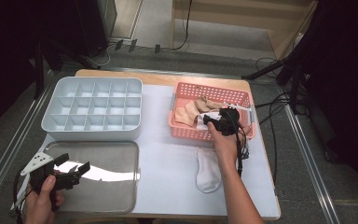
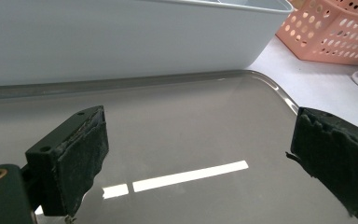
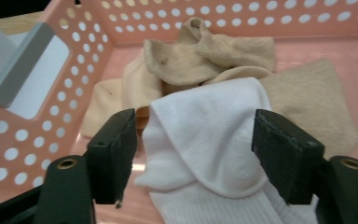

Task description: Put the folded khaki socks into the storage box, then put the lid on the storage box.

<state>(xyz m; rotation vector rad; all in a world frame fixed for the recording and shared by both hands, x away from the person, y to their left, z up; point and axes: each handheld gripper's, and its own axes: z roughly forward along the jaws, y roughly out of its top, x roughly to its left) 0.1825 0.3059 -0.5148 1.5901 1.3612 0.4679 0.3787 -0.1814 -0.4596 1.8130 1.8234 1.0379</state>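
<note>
The right gripper (image 1: 213,122) is inside the pink basket (image 1: 182,133), w/ jaws apart and not clamping anything. In the right gripper view a white sock (image 3: 205,135) lies directly between the two black jaws, a bit under them; the pads stand on both sides of it but I see a gap at each side, so no grip yet. Behind the white sock, deeper in the basket, are beige socks (image 3: 191,60), approx. touching it at the far edge.

A second white sock (image 1: 208,170) lies flat on the white table cover (image 1: 168,158), just in front of the basket and beside the person's right forearm.

The left gripper (image 1: 72,170) is held over the metal tray (image 1: 116,186) at the front-left corner, jaws wide apart, nothing between them. Behind the tray stands the grey compartment box (image 1: 93,108).
</note>
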